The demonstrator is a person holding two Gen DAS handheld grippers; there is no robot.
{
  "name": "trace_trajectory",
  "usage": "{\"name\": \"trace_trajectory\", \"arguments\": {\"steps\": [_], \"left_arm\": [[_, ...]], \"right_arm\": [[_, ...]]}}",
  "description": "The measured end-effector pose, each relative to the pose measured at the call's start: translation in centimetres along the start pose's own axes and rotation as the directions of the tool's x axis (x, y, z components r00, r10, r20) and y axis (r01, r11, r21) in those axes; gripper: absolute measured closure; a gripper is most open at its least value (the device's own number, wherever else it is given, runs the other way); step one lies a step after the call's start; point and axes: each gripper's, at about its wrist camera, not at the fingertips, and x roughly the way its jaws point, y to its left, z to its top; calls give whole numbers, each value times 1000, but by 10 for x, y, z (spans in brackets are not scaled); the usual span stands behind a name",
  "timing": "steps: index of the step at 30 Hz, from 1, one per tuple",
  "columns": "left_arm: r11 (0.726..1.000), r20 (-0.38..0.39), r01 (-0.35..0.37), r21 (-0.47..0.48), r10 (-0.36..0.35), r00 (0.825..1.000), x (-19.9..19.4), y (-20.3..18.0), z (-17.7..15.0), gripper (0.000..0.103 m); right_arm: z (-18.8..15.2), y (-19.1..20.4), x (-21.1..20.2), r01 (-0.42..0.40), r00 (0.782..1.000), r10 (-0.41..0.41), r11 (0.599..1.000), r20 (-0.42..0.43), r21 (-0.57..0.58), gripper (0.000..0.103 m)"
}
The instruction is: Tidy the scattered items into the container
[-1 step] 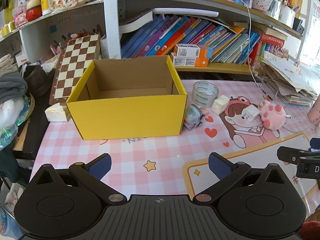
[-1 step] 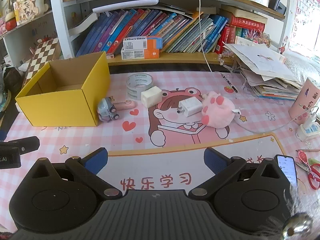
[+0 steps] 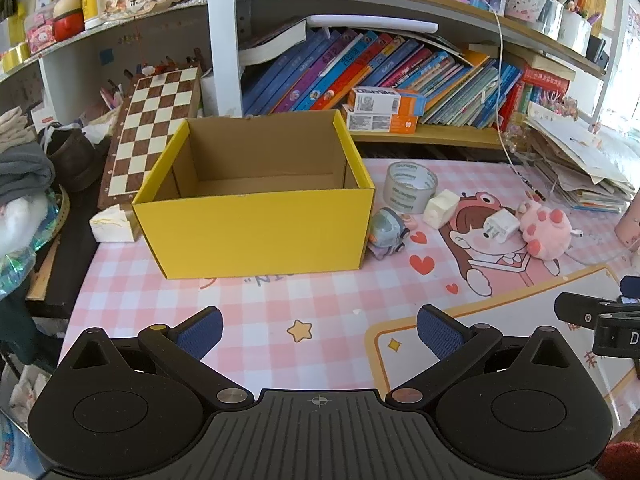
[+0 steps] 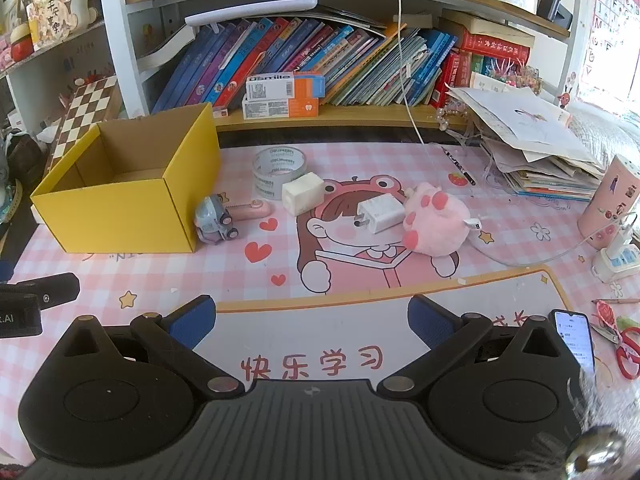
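An open yellow cardboard box (image 3: 256,228) (image 4: 116,216) stands empty on the pink mat. To its right lie a small grey-blue toy car (image 3: 386,232) (image 4: 214,224), a tape roll (image 3: 410,186) (image 4: 278,170), a white block (image 3: 440,208) (image 4: 302,198), a white charger plug (image 3: 500,226) (image 4: 382,212) and a pink plush (image 3: 546,232) (image 4: 436,220). A pink utility knife (image 4: 250,209) lies behind the car. My left gripper (image 3: 318,330) is open and empty in front of the box. My right gripper (image 4: 312,320) is open and empty, well short of the items.
A bookshelf (image 4: 320,60) runs along the back. A chessboard (image 3: 154,136) leans left of the box. Stacked papers (image 4: 536,152), a pink cup (image 4: 612,204), a power strip (image 4: 618,260), a phone (image 4: 574,338) and scissors (image 4: 624,344) sit at the right.
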Motion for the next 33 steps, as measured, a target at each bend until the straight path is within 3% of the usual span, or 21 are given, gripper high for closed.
{"name": "trace_trajectory", "arguments": {"steps": [33], "left_arm": [[1000,-21,-10,-6,10,1000,1,9,3,0]], "right_arm": [[0,2,1,0,1000,0,1000,-1,-2,0]]}}
